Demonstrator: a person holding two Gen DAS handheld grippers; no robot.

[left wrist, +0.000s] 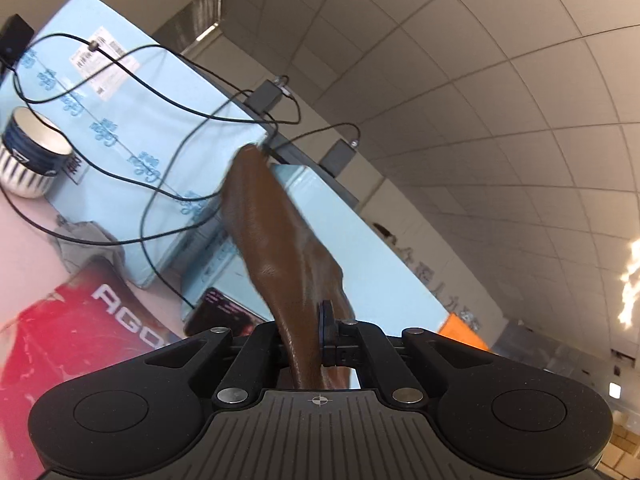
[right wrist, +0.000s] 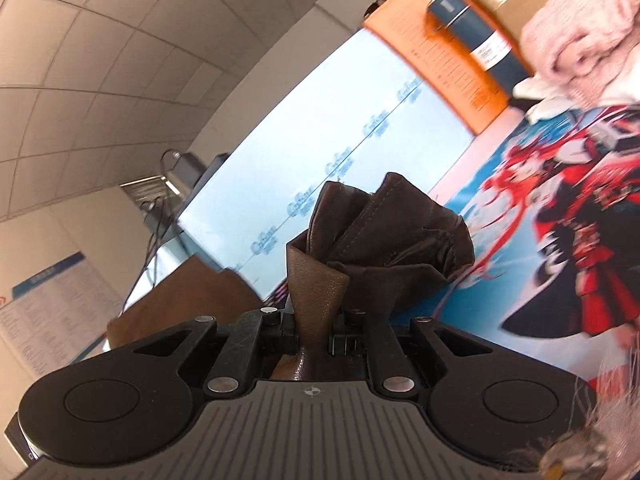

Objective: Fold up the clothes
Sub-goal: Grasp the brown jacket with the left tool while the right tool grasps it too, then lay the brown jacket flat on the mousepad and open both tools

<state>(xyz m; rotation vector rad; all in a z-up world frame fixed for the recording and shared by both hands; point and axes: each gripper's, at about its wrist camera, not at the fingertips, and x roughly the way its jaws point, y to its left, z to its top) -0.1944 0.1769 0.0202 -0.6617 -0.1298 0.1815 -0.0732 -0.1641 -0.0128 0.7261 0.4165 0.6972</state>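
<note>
A brown leather-like garment (left wrist: 276, 240) is pinched in my left gripper (left wrist: 310, 340), which is shut on it; the cloth sticks up and forward in a long smooth flap. In the right wrist view the same brown garment (right wrist: 384, 236) bunches into folds with stitched seams above my right gripper (right wrist: 314, 332), which is shut on a gathered neck of it. Both grippers point roughly level, lifted off the table. The rest of the garment is hidden below both cameras.
Light blue boxes (left wrist: 132, 128) with black cables (left wrist: 168, 92) over them stand behind. A striped bowl (left wrist: 32, 152) and a red printed mat (left wrist: 80, 332) lie at left. At right are an orange box (right wrist: 444, 52), a blue can (right wrist: 476, 32), pink cloth (right wrist: 584, 28) and an illustrated mat (right wrist: 560, 216).
</note>
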